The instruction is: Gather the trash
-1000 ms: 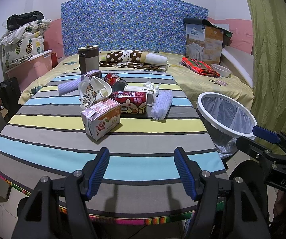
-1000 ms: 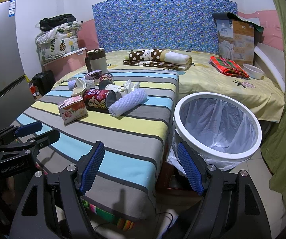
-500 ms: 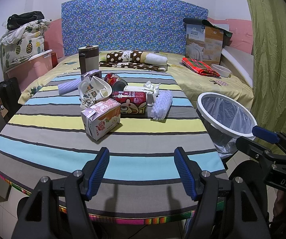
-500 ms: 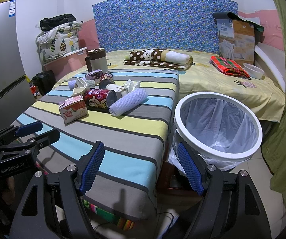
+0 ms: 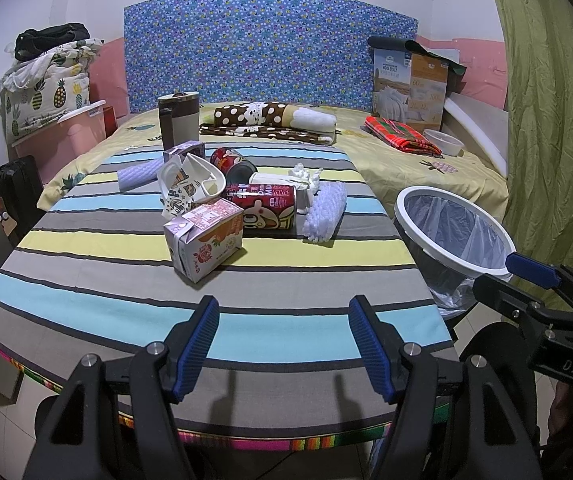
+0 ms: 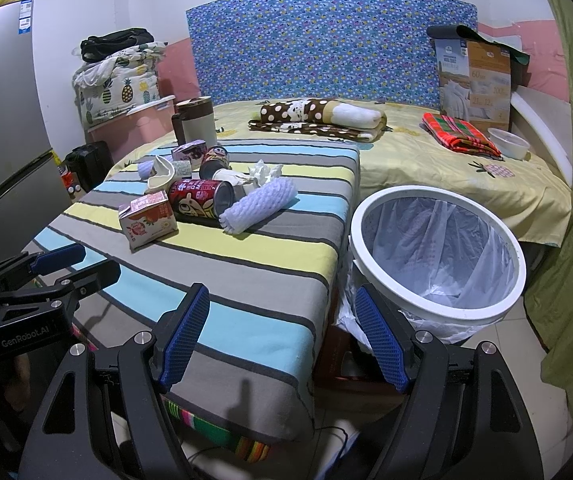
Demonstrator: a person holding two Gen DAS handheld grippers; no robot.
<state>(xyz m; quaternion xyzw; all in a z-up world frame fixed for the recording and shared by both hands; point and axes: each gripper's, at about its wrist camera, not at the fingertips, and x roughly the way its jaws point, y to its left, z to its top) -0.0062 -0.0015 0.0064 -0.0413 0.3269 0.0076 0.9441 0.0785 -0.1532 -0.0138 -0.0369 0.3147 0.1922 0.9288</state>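
Trash lies in a cluster on the striped table (image 5: 126,312): a pink milk carton (image 5: 204,242) nearest me, a red can (image 5: 262,210) on its side, a white foam net sleeve (image 5: 326,212), crumpled tissue (image 5: 306,176), a paper bowl (image 5: 190,184), a second can (image 5: 232,162) and a purple carton (image 5: 184,150). A white bin (image 6: 438,256) with a clear liner stands right of the table. My left gripper (image 5: 284,346) is open and empty above the table's near edge. My right gripper (image 6: 282,338) is open and empty between table corner and bin.
A brown and white jug (image 5: 178,120) stands at the table's far end. Behind is a bed with a rolled blanket (image 5: 274,118), a red plaid cloth (image 5: 402,136), a bowl (image 5: 444,142) and a box (image 5: 410,84). A green curtain (image 5: 558,120) hangs at right. A fridge (image 6: 2,140) stands at left.
Almost nothing has changed. The right wrist view has drifted very slightly; both grippers stay open and empty and the trash has not moved.
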